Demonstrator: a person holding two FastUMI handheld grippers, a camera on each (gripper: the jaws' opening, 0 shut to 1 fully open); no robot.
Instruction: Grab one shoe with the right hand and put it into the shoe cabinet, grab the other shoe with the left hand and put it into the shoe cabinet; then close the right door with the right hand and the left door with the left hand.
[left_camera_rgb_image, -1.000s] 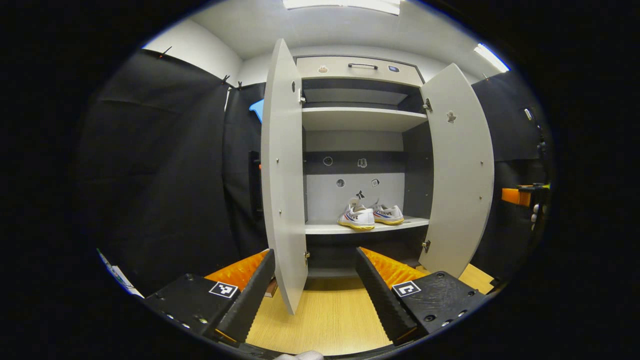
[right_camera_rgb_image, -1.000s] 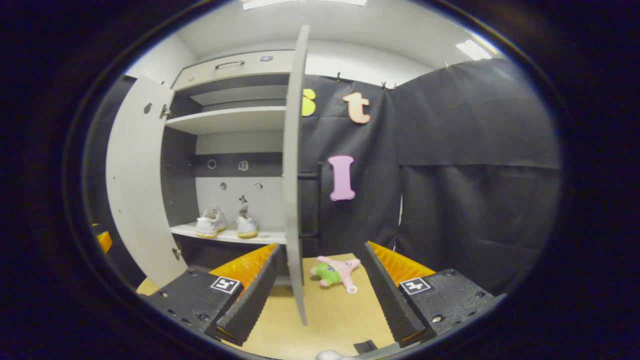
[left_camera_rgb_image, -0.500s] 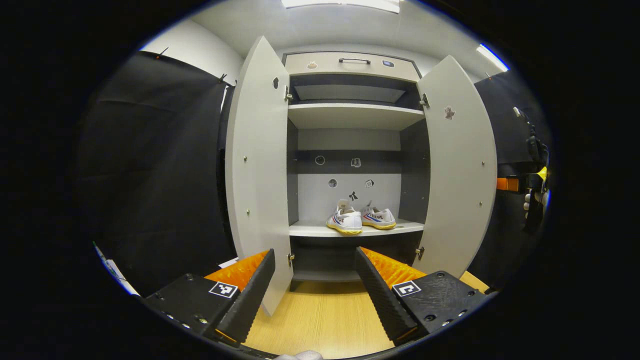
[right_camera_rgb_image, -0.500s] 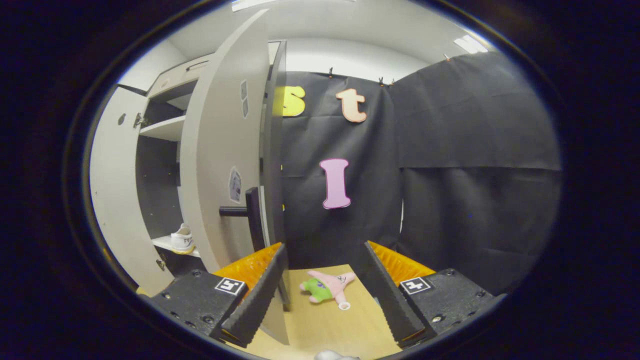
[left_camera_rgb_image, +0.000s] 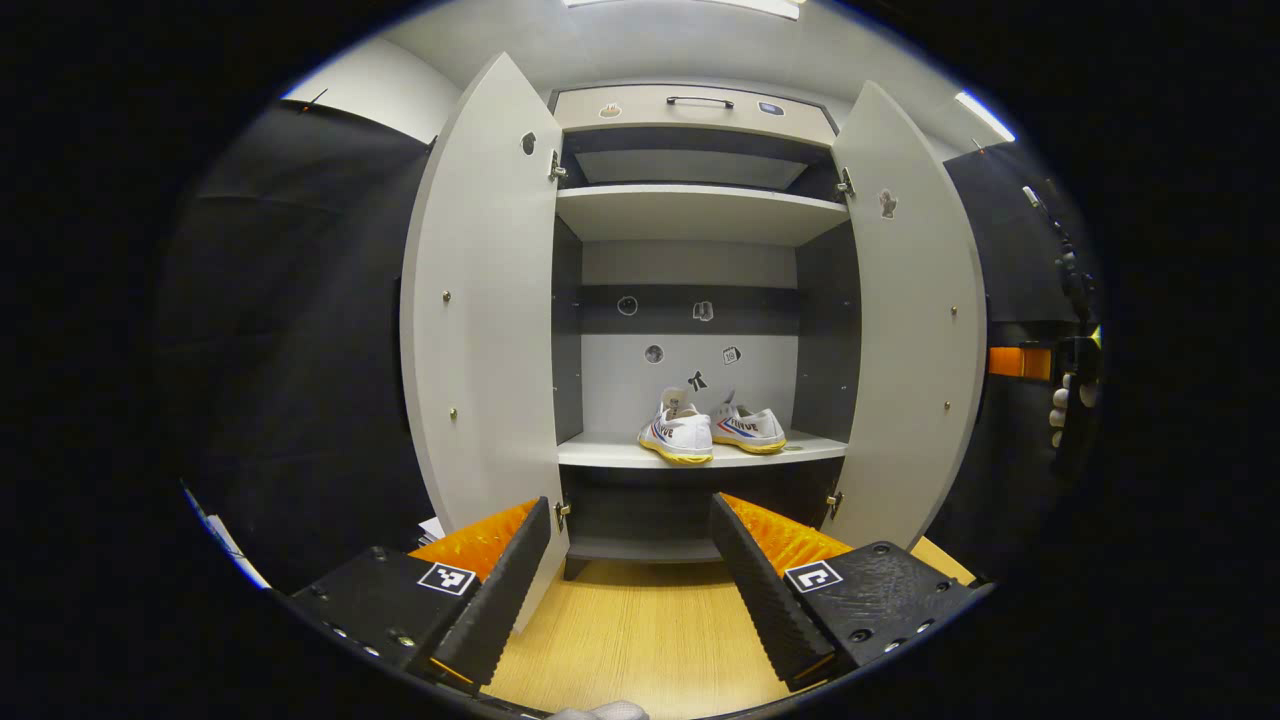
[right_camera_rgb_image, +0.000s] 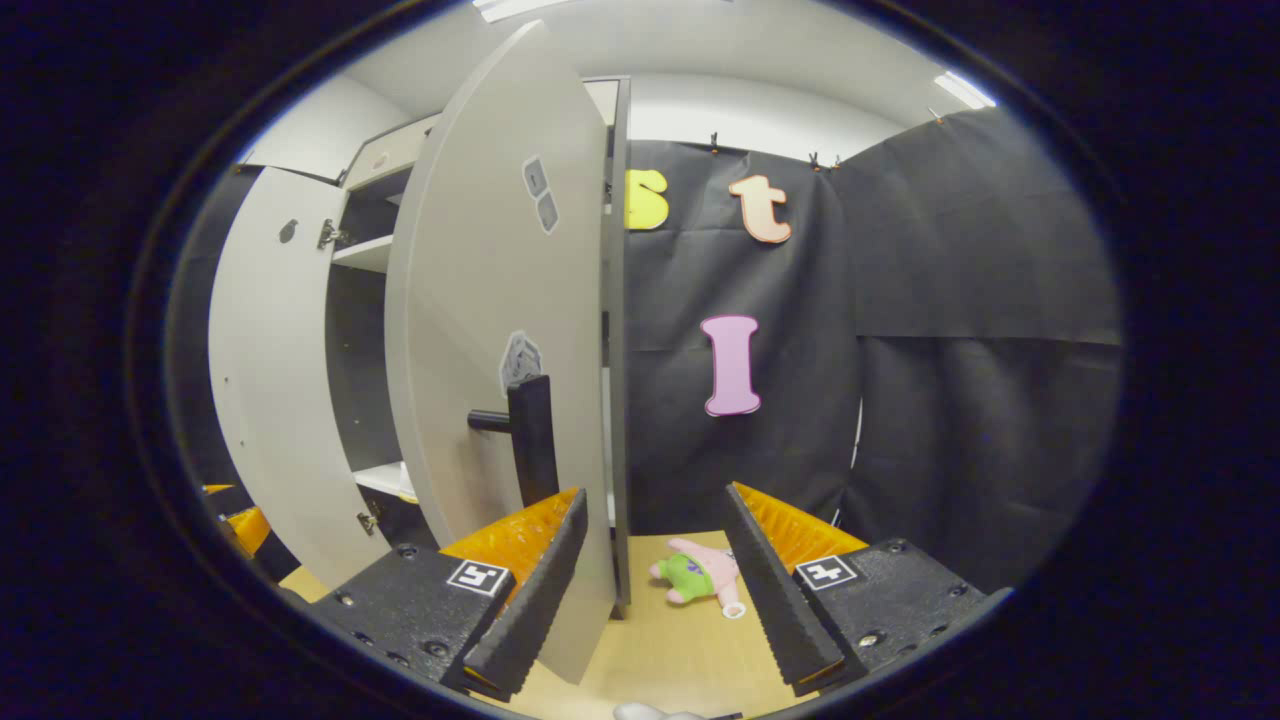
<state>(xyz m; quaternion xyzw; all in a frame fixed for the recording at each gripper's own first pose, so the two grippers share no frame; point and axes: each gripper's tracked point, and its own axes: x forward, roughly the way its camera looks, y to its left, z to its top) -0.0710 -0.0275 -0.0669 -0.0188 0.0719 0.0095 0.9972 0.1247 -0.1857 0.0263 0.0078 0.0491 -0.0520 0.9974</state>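
Two white shoes (left_camera_rgb_image: 680, 436) (left_camera_rgb_image: 750, 430) stand side by side on the lower shelf (left_camera_rgb_image: 610, 453) of the grey shoe cabinet. Both doors are swung wide: the left door (left_camera_rgb_image: 480, 320) and the right door (left_camera_rgb_image: 915, 330) show their inner faces. My left gripper (left_camera_rgb_image: 628, 540) is open and empty, low in front of the cabinet. My right gripper (right_camera_rgb_image: 655, 530) is open beside the right door's outer face (right_camera_rgb_image: 500, 300), just below its black handle (right_camera_rgb_image: 528, 430). The door's free edge runs down between its fingers. A hand holds the right gripper (left_camera_rgb_image: 1040, 365) beyond the right door.
A pink and green plush toy (right_camera_rgb_image: 700, 580) lies on the wooden floor (right_camera_rgb_image: 660, 640) ahead of the right gripper. Black cloth walls close in both sides. A drawer with a handle (left_camera_rgb_image: 700, 101) tops the cabinet. The left door (right_camera_rgb_image: 270, 400) stands open at the far left.
The right gripper has come round from the right door's edge to its outer face, and the handle now shows. The left gripper's view has shifted, so the left door's inner face shows.
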